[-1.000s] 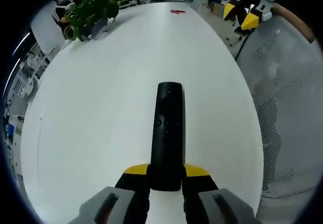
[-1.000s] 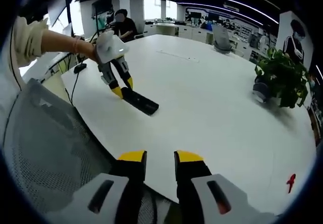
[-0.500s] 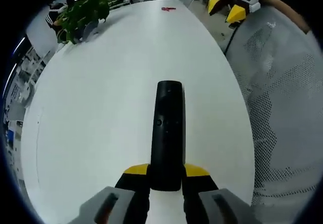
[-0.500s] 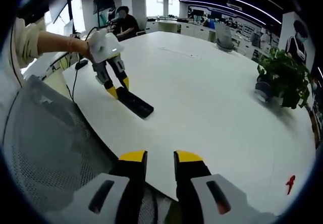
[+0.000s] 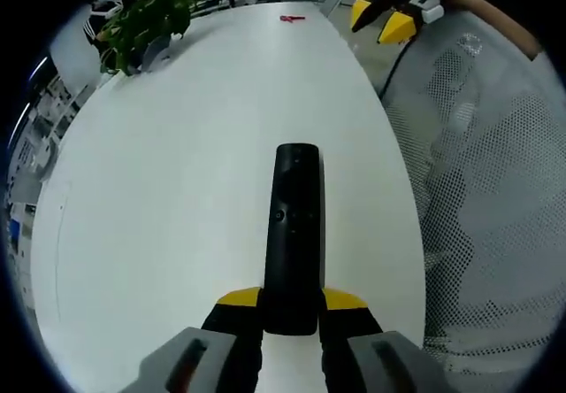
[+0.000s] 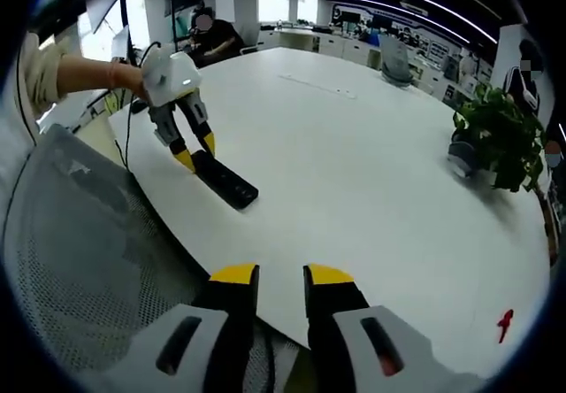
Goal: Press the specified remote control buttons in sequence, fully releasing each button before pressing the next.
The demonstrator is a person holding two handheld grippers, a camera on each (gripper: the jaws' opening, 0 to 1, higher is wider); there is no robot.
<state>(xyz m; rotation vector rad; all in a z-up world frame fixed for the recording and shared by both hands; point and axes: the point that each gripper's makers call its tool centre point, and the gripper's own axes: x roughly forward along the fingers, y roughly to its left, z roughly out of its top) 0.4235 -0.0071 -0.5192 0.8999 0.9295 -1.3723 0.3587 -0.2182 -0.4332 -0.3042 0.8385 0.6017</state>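
A long black remote control (image 5: 294, 234) reaches forward over the white table (image 5: 177, 189) in the left gripper view, its near end clamped between my left gripper's (image 5: 292, 303) yellow-tipped jaws. In the right gripper view the same remote (image 6: 224, 183) lies near the table edge with the left gripper (image 6: 191, 152) shut on its end, a person's hand holding it. My right gripper (image 6: 271, 278) hovers over the table's near edge, its jaws a narrow gap apart with nothing between them. It appears far off as the right gripper (image 5: 386, 14) in the left gripper view.
A potted green plant (image 6: 495, 141) stands at the table's far side, seen also as the plant (image 5: 146, 17). A small red item (image 6: 505, 324) lies near the table edge. A grey mesh chair back (image 6: 80, 260) is beside the table. A person (image 6: 210, 34) sits at the far end.
Both views have shifted with the hands. In the right gripper view the left gripper and the remote it holds have slid slightly left and nearer. Neither grip has changed.
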